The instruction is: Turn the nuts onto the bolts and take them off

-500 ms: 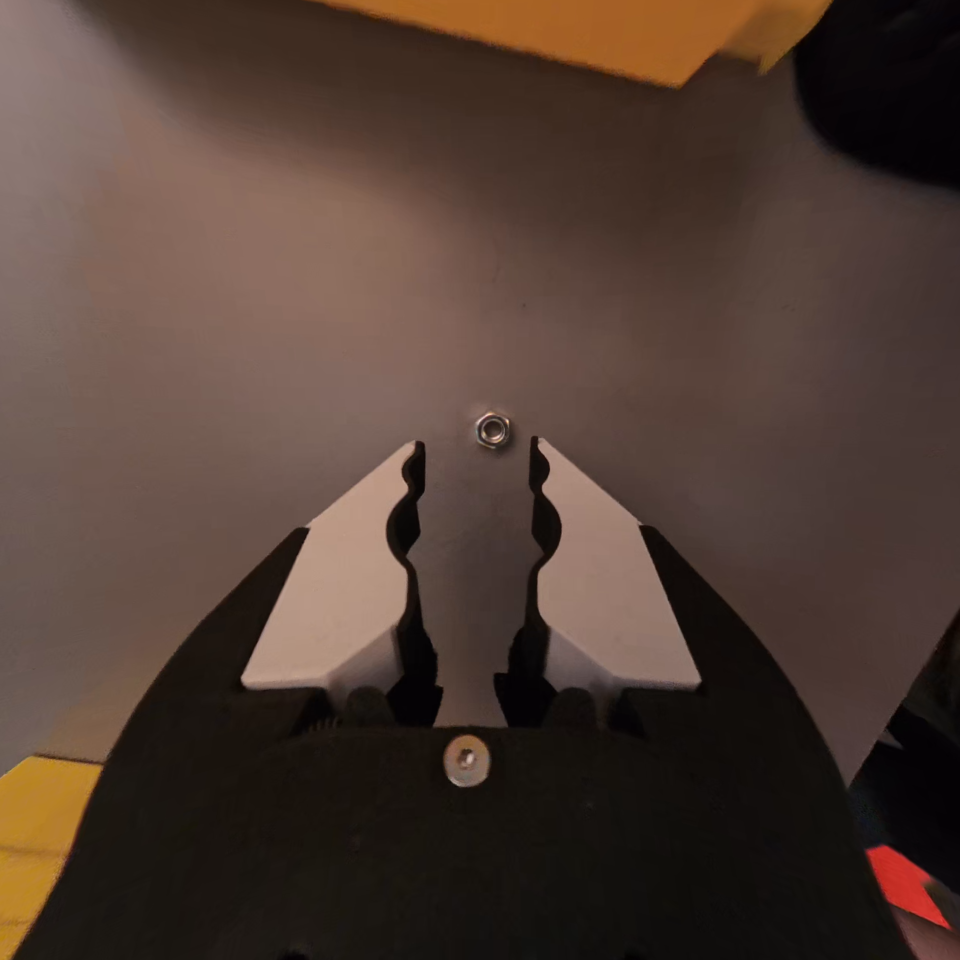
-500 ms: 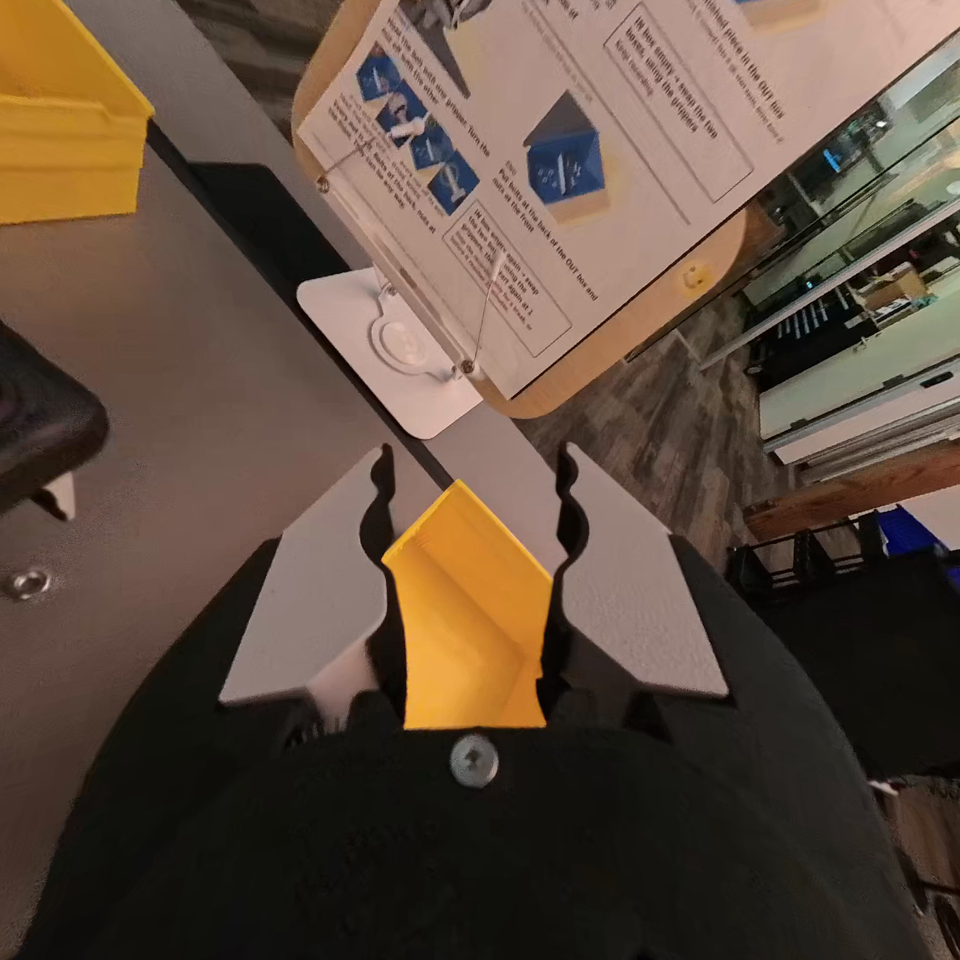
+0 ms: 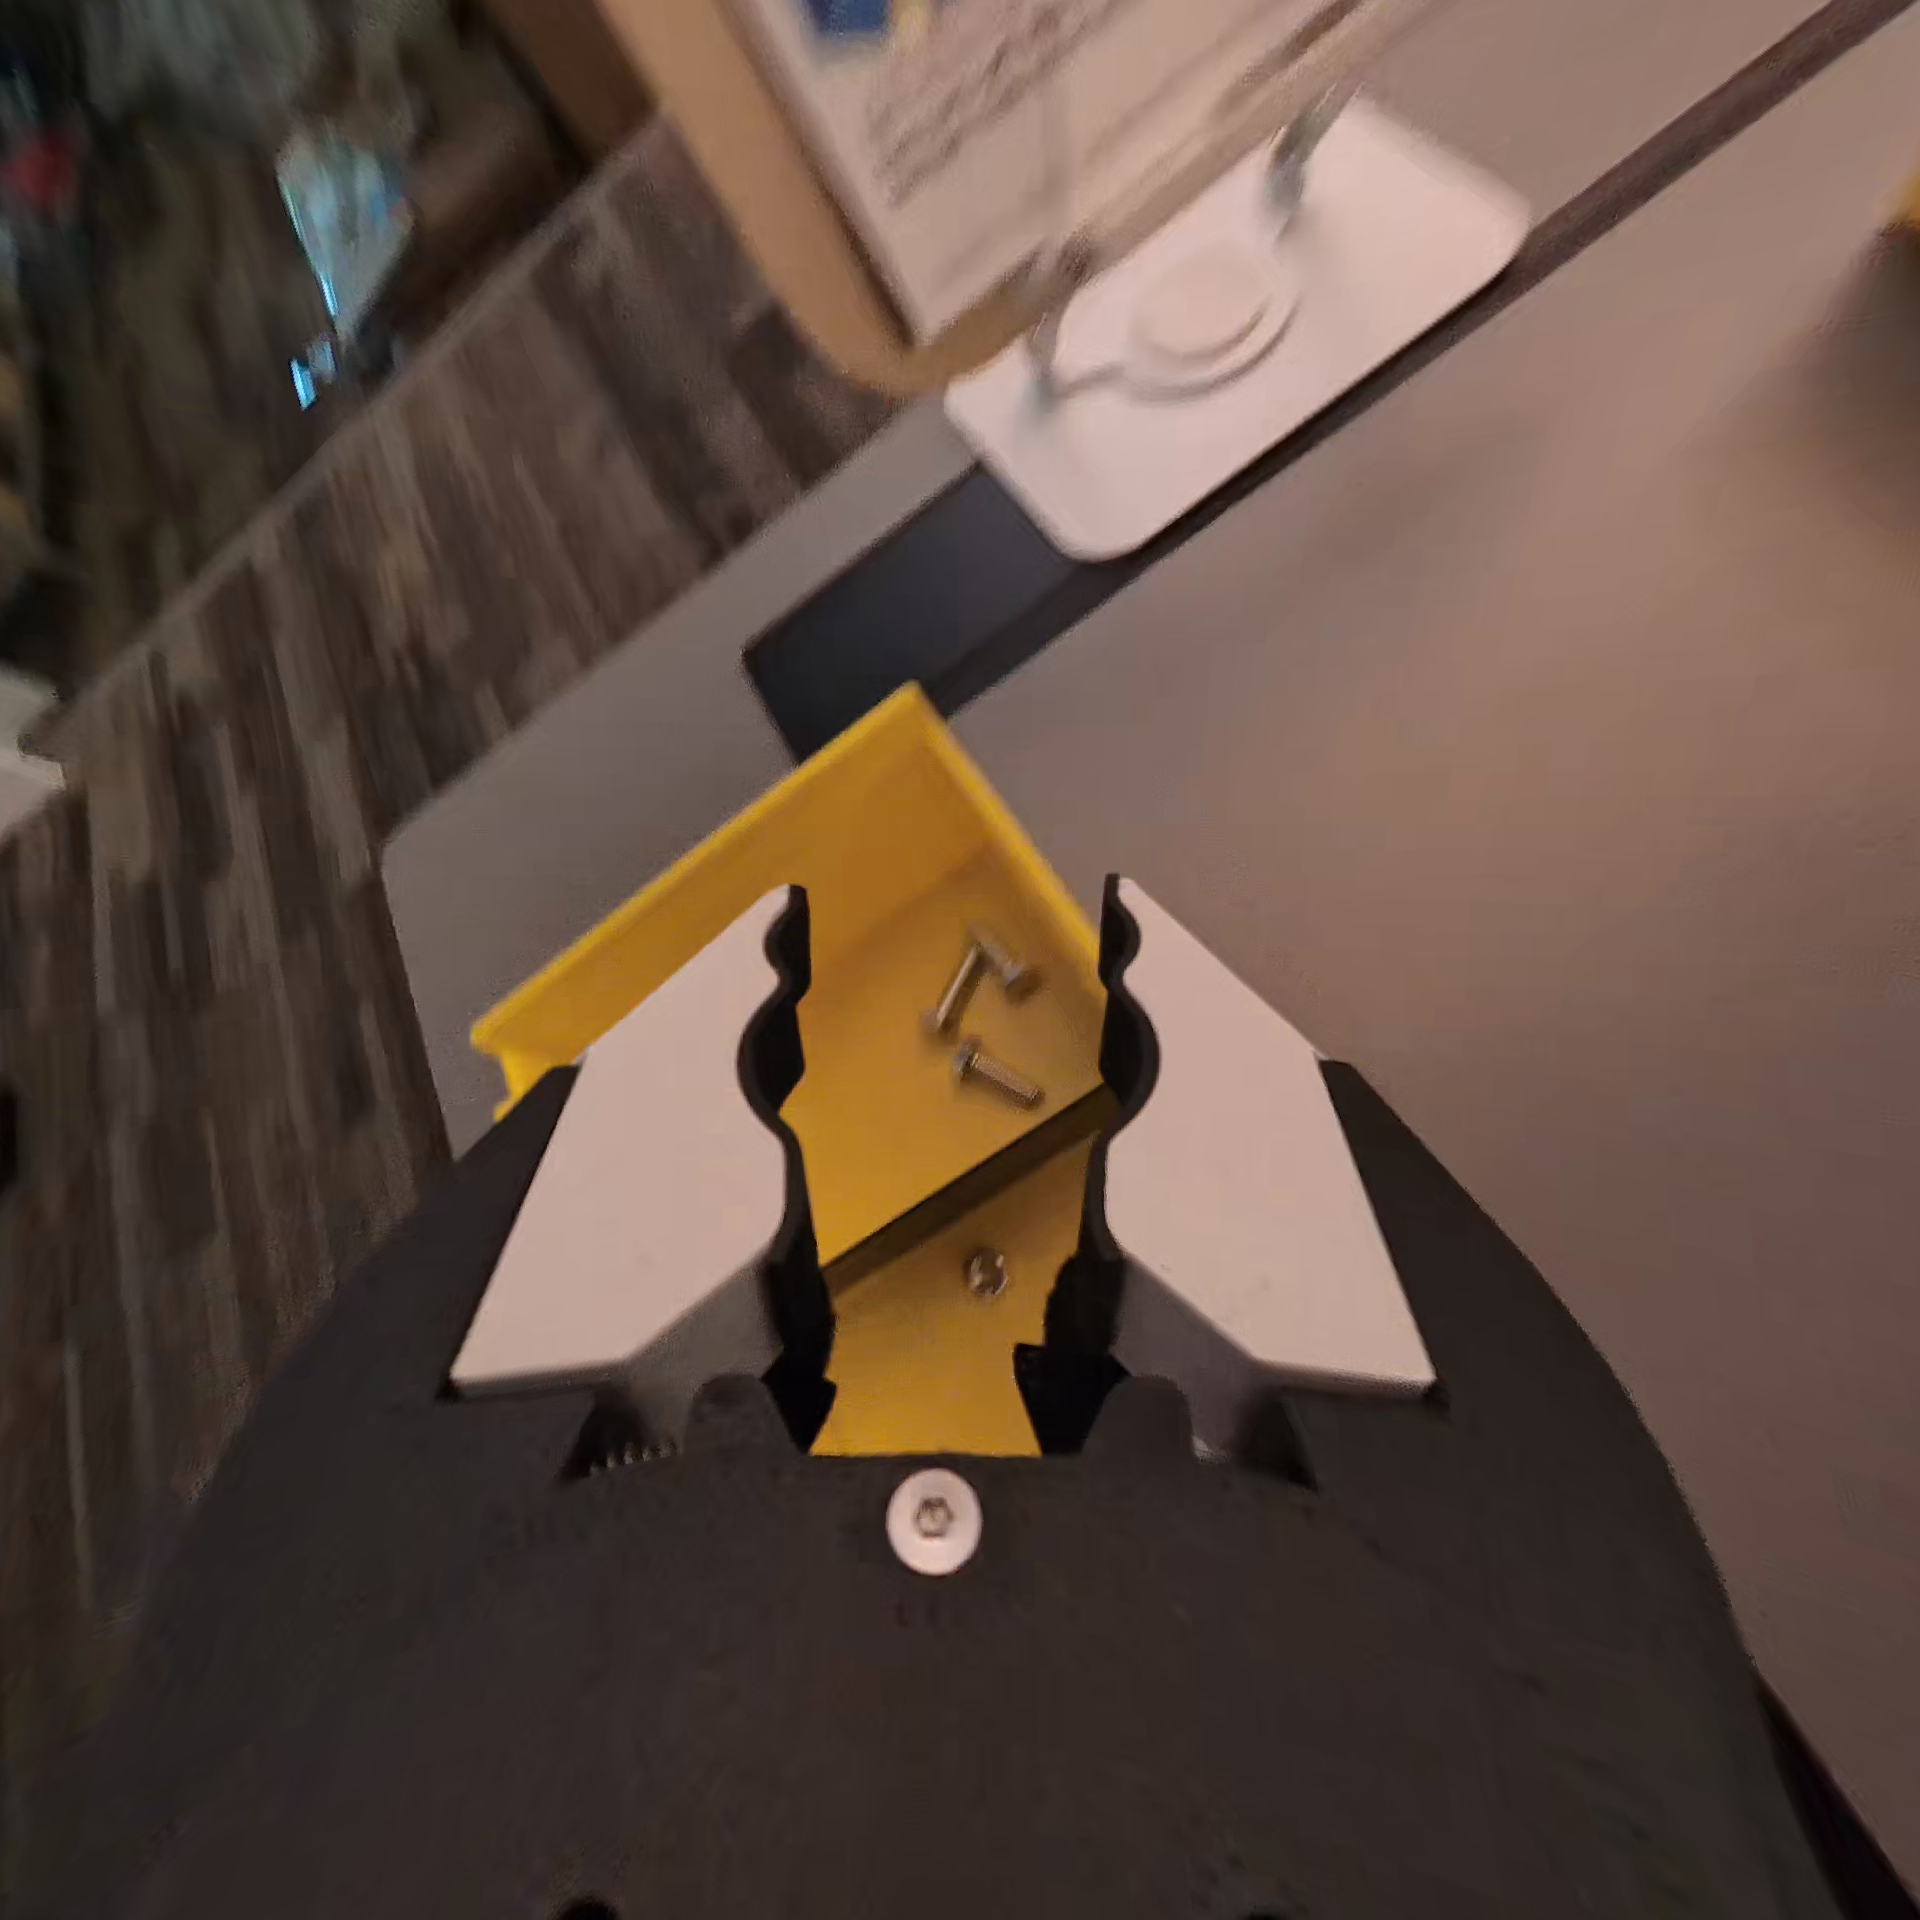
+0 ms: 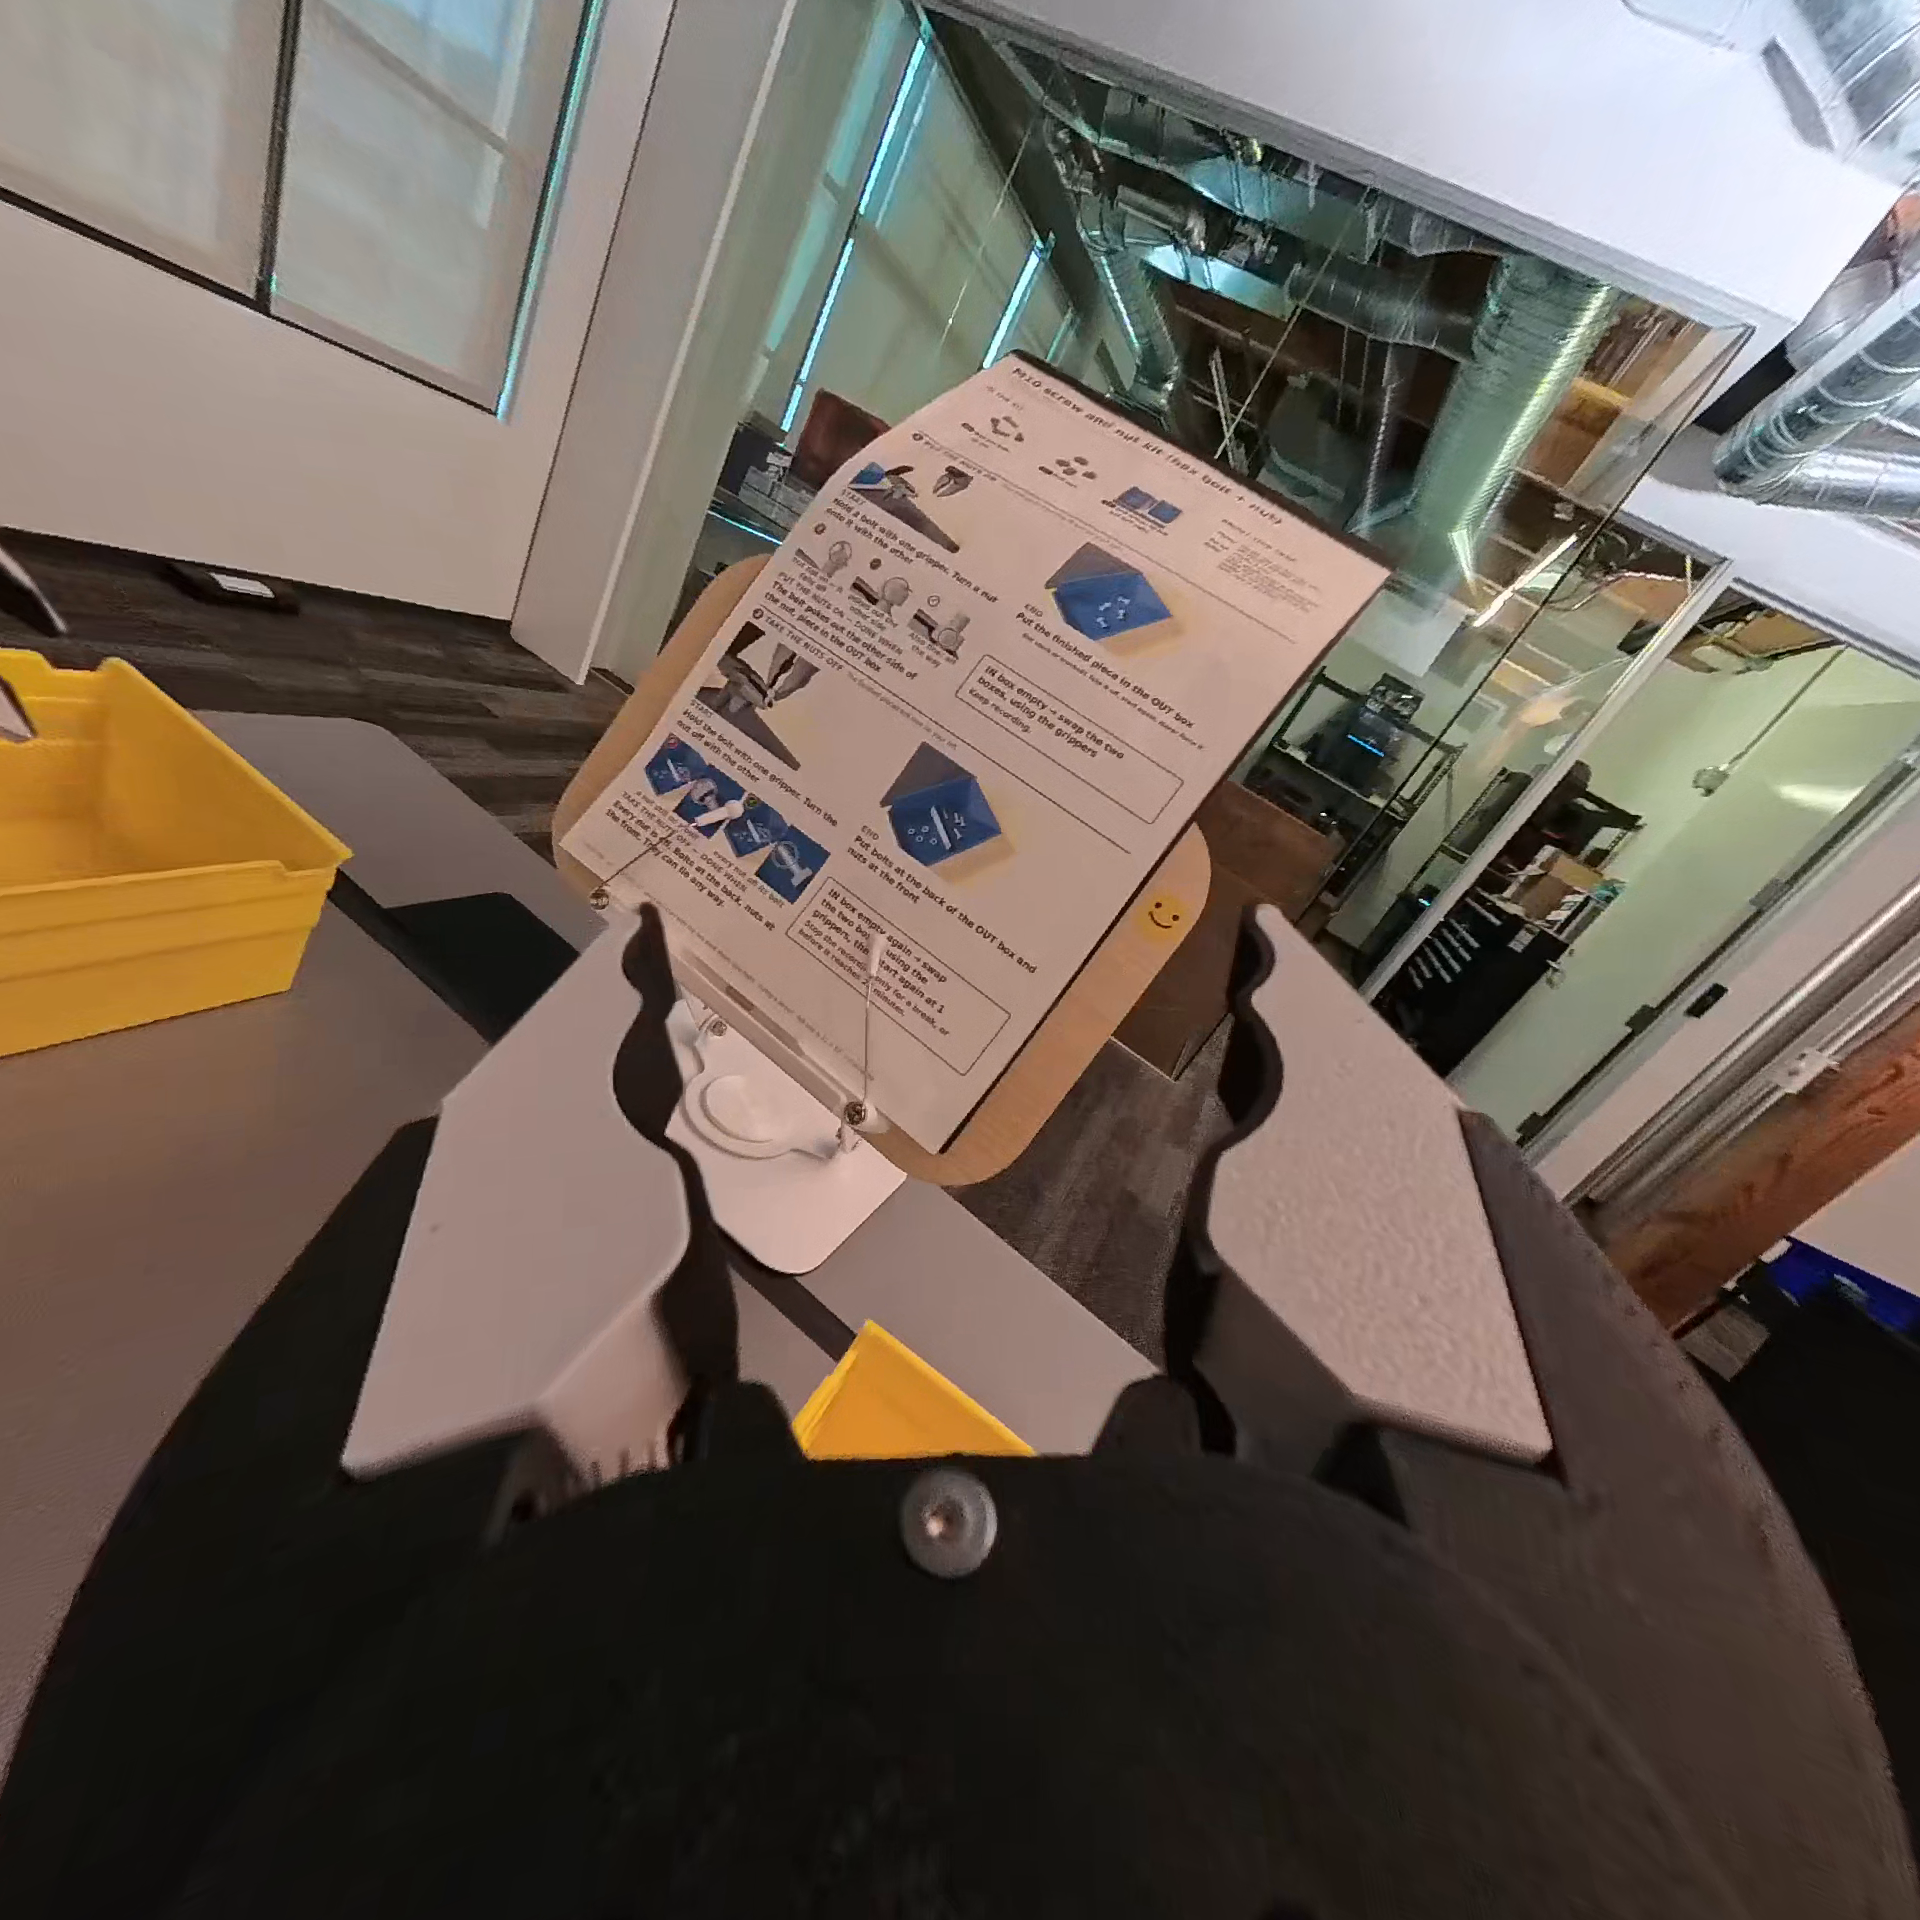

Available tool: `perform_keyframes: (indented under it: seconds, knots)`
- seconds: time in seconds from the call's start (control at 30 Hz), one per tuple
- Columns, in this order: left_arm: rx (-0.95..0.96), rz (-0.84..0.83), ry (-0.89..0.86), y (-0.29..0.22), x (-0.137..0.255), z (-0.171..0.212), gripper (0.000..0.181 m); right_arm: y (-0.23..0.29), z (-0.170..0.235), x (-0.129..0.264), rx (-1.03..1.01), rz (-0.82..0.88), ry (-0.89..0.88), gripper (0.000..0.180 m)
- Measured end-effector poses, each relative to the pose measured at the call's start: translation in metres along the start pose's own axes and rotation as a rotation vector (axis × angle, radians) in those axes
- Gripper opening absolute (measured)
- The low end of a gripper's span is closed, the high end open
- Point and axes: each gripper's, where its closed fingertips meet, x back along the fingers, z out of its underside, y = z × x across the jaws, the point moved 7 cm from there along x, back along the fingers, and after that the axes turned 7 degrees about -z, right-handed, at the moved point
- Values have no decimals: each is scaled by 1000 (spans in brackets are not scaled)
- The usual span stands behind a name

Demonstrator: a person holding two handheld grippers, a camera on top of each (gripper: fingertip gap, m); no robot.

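Note:
In the left wrist view a small yellow bin (image 3: 727, 873) sits at the table's edge. Its far compartment holds a few silver bolts (image 3: 977, 987), and a black divider (image 3: 966, 1184) separates them from a single nut (image 3: 985, 1273) in the near compartment. My left gripper (image 3: 953, 894) is open and empty, hovering above this bin. My right gripper (image 4: 948, 920) is wide open and empty, raised and pointing at the instruction sheet (image 4: 997, 748). Only a corner of the yellow bin (image 4: 894, 1392) shows below its jaws.
A second, larger yellow bin (image 4: 135, 852) stands on the grey table (image 4: 208, 1143) at the left. The sheet's white stand base (image 4: 790, 1174) sits at the table's far edge, blurred in the left wrist view (image 3: 1236, 322). Past the edge is dark floor (image 3: 260, 727).
My left gripper swung away from the lone nut on the table to above the small yellow bin. My right gripper opened wider and tilted up toward the instruction sheet.

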Motion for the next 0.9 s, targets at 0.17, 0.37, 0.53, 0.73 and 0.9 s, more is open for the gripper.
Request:
perform_keyframes:
  seconds: [0.17,0.37,0.53,0.73,0.9]
  knots:
    - [130,39,131,31,-48,42,47,12,12,-16,52,-39,60,100]
    - [187,198,303,35,-99,78,38,17,40,-37,74,-93,177,96]
    - [-5,250,388,29,-126,97,39,16,56,-46,55,-115,234,94]
    - [-199,255,387,17,-143,98,16,18,61,-51,35,-138,248,93]
    - [-128,360,430,7,-150,100,55,23,66,-55,50,-156,275,92]
